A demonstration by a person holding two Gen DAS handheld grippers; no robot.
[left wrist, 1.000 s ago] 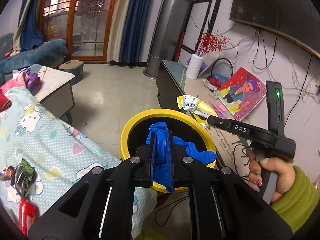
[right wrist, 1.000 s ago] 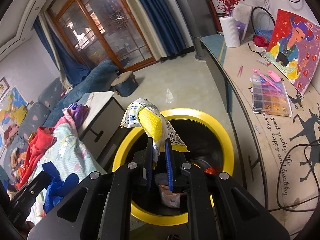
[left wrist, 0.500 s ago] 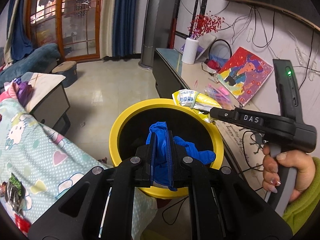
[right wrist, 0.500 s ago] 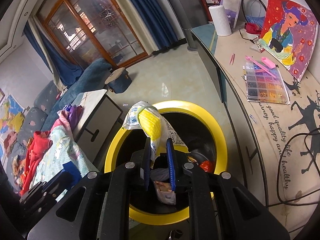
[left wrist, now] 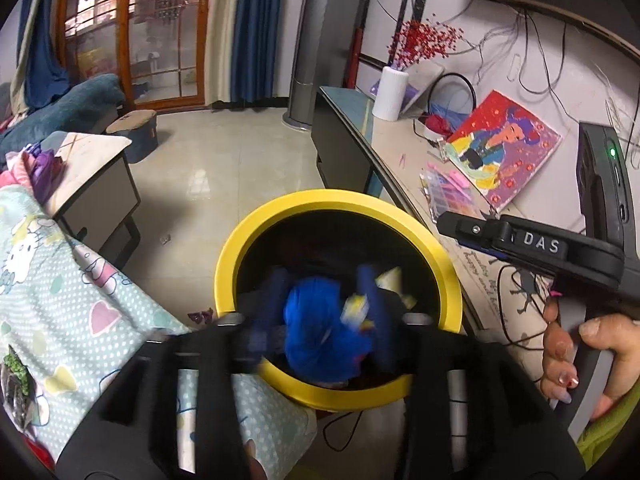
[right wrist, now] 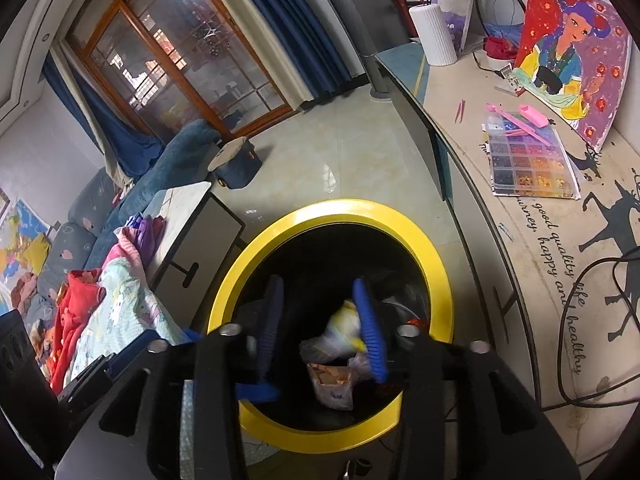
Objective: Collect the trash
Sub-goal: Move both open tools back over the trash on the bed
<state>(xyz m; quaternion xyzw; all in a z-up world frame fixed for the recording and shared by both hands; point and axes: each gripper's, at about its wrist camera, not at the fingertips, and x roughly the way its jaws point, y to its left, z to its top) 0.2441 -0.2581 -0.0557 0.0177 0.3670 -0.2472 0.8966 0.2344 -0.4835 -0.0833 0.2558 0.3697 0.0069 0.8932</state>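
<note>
A black bin with a yellow rim (left wrist: 280, 216) stands below both grippers. My left gripper (left wrist: 322, 284) hangs over its mouth with jaws opening. A blurred blue glove (left wrist: 316, 320) drops loose between them, with a yellow-white scrap beside it. My right gripper (right wrist: 318, 308) is also over the bin (right wrist: 352, 208), jaws opening. The yellow-white wrapper (right wrist: 344, 324) falls beside its right finger (right wrist: 368, 328), free of the pads, above bagged trash (right wrist: 332, 380) in the bin. In the left wrist view the right gripper (left wrist: 448, 224) reaches in from the right, held by a hand (left wrist: 580, 344).
A bed cover with cartoon prints (left wrist: 60, 280) lies left of the bin, with wrappers (left wrist: 16, 376) on it. A low cabinet (right wrist: 540, 240) at the right carries a painting (right wrist: 568, 48), a bead box (right wrist: 528, 164), cables and a white vase (right wrist: 434, 36). A small table (left wrist: 96, 176) stands beyond the bed.
Both grippers sank a little toward the bin and their jaws spread apart. The blue glove left the left pads and the wrapper left the right pads; both are dropping into the bin.
</note>
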